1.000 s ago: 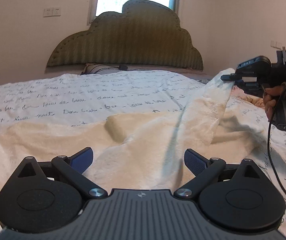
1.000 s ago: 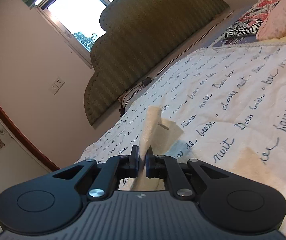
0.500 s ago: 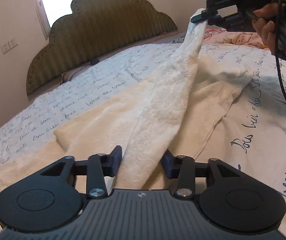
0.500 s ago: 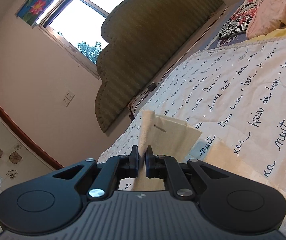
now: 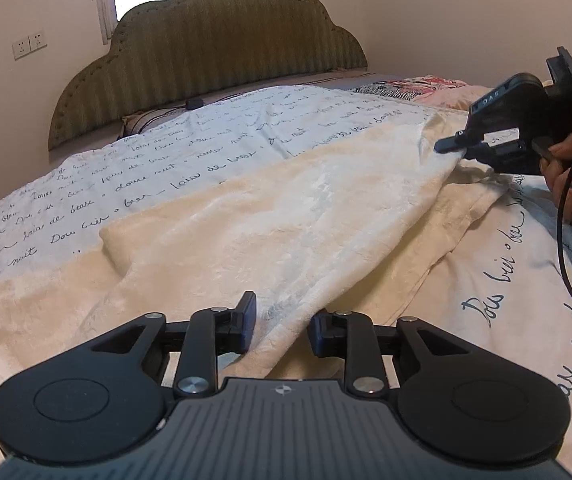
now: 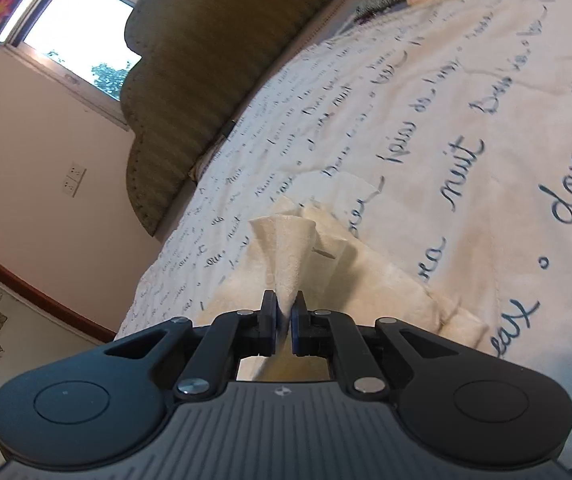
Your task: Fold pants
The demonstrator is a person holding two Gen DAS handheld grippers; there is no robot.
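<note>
Cream pants (image 5: 286,208) lie spread over the bed, one leg folded across the other. My left gripper (image 5: 281,326) is at the near end, its jaws closing on a thick fold of the cloth that sits between the pads. My right gripper (image 5: 452,145), held by a person's hand (image 5: 562,168), is shut on the far end of the leg, low over the bed at the right. In the right wrist view the right gripper (image 6: 284,316) pinches a flared corner of the pants (image 6: 286,248) between nearly touching pads.
A white bedspread (image 5: 165,160) with dark script covers the bed. An olive scalloped headboard (image 5: 213,48) stands at the far end under a window. Pink and patterned bedding (image 5: 426,84) is piled at the far right. A black cable (image 5: 566,260) hangs from the right gripper.
The left gripper's wide jaws moved onto a fold of the pants and closed around it. The right gripper swung up and then sank with the leg end, and the raised cloth now lies flatter.
</note>
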